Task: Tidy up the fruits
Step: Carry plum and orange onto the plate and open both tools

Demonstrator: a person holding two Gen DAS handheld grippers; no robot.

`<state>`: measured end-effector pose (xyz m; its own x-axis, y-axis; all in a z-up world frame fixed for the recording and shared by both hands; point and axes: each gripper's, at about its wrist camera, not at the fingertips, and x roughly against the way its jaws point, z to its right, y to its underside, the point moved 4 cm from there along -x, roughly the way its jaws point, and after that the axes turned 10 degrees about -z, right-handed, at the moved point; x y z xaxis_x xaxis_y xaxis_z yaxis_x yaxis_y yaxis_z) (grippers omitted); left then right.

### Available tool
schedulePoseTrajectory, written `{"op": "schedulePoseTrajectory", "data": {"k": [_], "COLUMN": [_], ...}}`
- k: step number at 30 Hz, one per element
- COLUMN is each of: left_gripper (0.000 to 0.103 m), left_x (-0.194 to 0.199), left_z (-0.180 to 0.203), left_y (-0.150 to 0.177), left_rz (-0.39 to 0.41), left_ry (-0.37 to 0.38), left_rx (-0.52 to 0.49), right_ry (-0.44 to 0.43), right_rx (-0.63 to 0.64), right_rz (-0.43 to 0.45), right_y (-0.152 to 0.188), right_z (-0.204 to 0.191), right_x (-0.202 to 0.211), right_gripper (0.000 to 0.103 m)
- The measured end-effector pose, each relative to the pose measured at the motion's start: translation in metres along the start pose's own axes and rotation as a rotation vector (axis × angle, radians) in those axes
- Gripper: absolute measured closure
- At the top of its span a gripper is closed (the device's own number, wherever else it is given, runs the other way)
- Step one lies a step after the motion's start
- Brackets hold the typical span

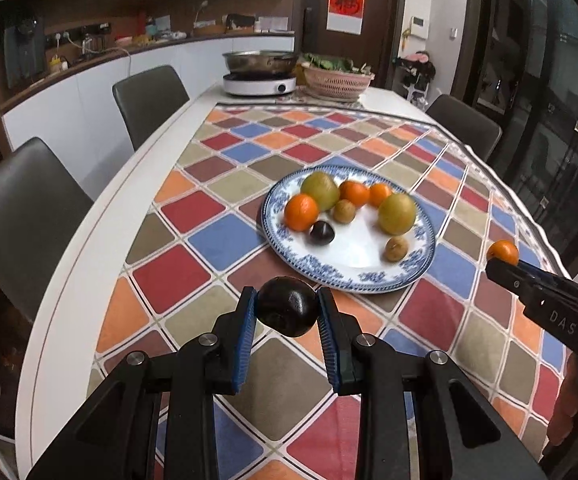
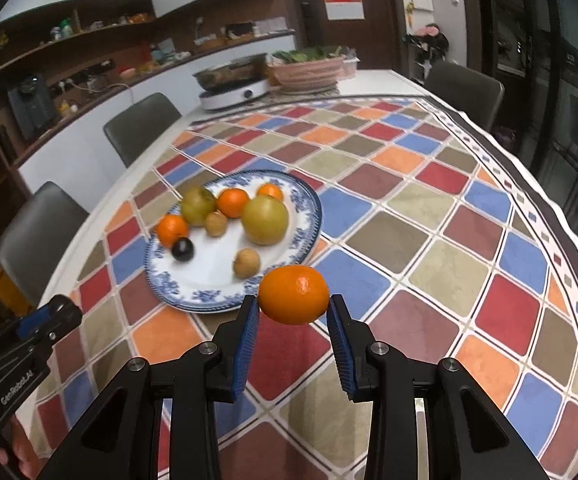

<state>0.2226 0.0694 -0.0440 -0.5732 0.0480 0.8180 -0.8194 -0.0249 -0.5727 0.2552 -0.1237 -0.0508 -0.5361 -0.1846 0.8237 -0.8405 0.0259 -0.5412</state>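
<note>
A blue-and-white plate (image 1: pixel 369 282) on the checked tablecloth holds several fruits: oranges, green-yellow pears, small brown fruits and a dark plum (image 1: pixel 321 233). It also shows in the right wrist view (image 2: pixel 193 300). My left gripper (image 1: pixel 287 306) is shut on a dark plum (image 1: pixel 287 312) held just in front of the plate's near rim. My right gripper (image 2: pixel 293 306) is shut on an orange (image 2: pixel 293 294) held above the cloth, right of the plate. The orange also shows at the right in the left wrist view (image 1: pixel 503 251).
At the table's far end stand a pan on a white induction cooker (image 1: pixel 259 82) and a pink basket of greens (image 1: pixel 337 76). Grey chairs (image 1: pixel 149 98) line the left side and another (image 1: pixel 465 124) stands at the right. The table edge curves along the left.
</note>
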Motion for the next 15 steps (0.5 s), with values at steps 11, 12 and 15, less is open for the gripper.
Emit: {"op": "schedulePoseTrajectory", "data": {"k": [11, 12, 15], "left_gripper": [0.073, 0.073, 0.073], "left_x": [0.025, 0.027, 0.03], "left_z": [0.015, 0.016, 0.02], "left_y": [-0.014, -0.015, -0.021], "left_rz": [0.065, 0.068, 0.082], "left_ry": [0.036, 0.041, 0.057], "left_rx": [-0.039, -0.043, -0.056], "right_ry": [-0.061, -0.066, -0.08], "right_rx": [0.068, 0.073, 0.092], "right_rz": [0.07, 0.073, 0.084], "right_y": [-0.011, -0.012, -0.016], "right_z": [-0.016, -0.017, -0.021], "right_x": [0.035, 0.036, 0.042], "right_gripper": [0.067, 0.067, 0.067]}}
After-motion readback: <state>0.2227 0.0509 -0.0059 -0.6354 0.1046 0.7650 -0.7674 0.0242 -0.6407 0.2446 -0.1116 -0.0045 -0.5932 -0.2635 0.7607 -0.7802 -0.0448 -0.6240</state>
